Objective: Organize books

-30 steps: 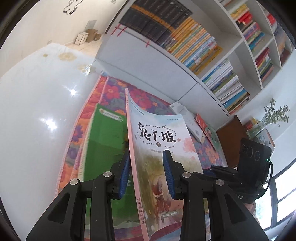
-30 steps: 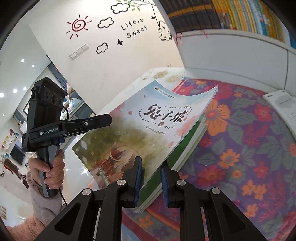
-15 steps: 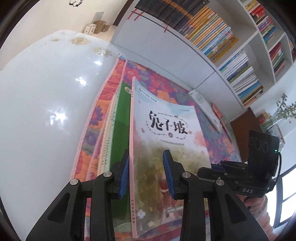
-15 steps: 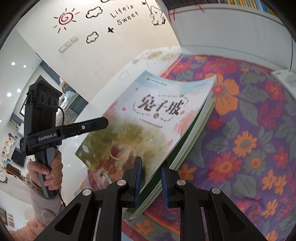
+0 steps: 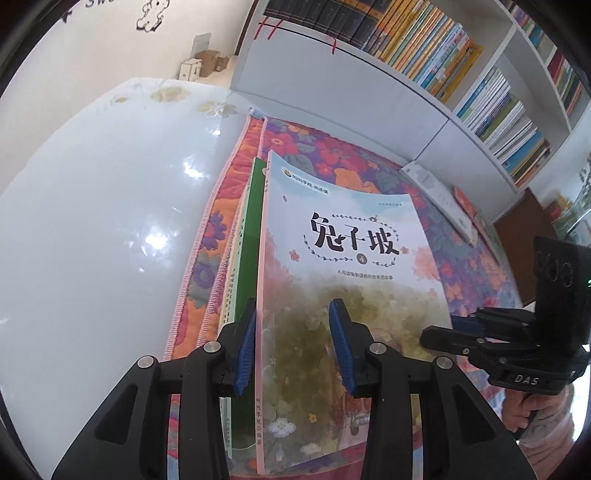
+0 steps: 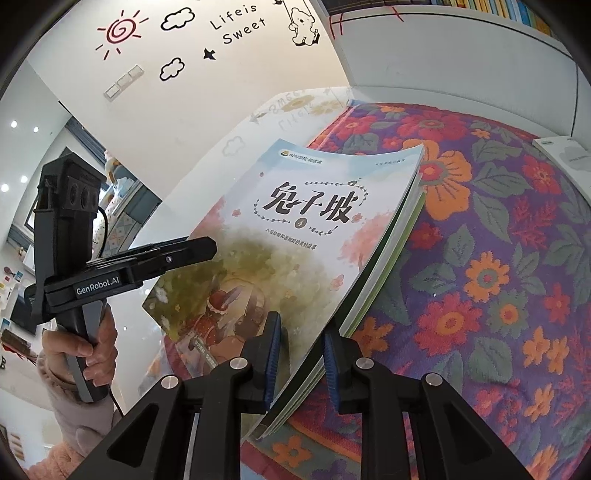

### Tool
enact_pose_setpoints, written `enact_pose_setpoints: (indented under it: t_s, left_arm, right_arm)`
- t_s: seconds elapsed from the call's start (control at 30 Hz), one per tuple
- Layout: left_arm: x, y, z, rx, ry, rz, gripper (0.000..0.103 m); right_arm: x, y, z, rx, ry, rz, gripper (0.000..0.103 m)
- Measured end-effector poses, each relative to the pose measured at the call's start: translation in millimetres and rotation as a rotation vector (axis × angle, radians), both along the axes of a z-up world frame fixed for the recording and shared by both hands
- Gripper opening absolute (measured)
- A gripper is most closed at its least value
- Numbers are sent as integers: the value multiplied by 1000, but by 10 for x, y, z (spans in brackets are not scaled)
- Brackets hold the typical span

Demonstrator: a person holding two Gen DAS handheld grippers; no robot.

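The left gripper (image 5: 291,343) has just been opening, its jaws loose about the spine of the pale illustrated book (image 5: 343,280); the right gripper (image 6: 301,363) straddles its page edge, gaps visible; it lies on a green book (image 5: 247,236) atop the floral cloth (image 6: 498,258).

Glossy white table (image 5: 92,229), floral mat (image 6: 498,258) (purple, orange blooms), wall decals (image 6: 236,22)
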State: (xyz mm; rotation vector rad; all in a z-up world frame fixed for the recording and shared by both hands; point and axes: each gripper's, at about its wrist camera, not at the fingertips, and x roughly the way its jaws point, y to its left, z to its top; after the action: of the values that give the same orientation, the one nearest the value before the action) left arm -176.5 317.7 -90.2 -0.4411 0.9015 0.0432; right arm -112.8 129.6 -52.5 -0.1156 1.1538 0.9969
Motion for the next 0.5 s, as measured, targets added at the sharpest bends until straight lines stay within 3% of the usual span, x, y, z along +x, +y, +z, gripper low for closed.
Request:
enact_pose_setpoints:
  t_s: [0.2, 0.33, 0.5]
  left_arm:
    - [9, -82, 41, 141, 41, 39, 36]
    - [-24, -44, 59, 147, 46, 62, 36]
    - [-92, -32, 125, 142, 38, 99, 36]
  right_arm:
    - [1, 24, -8, -11, -7, -4, 22]
    - [-13, 31, -9, -9, -12, -7, 25]
    - [-24, 52, -6, -1, 3, -1, 36]
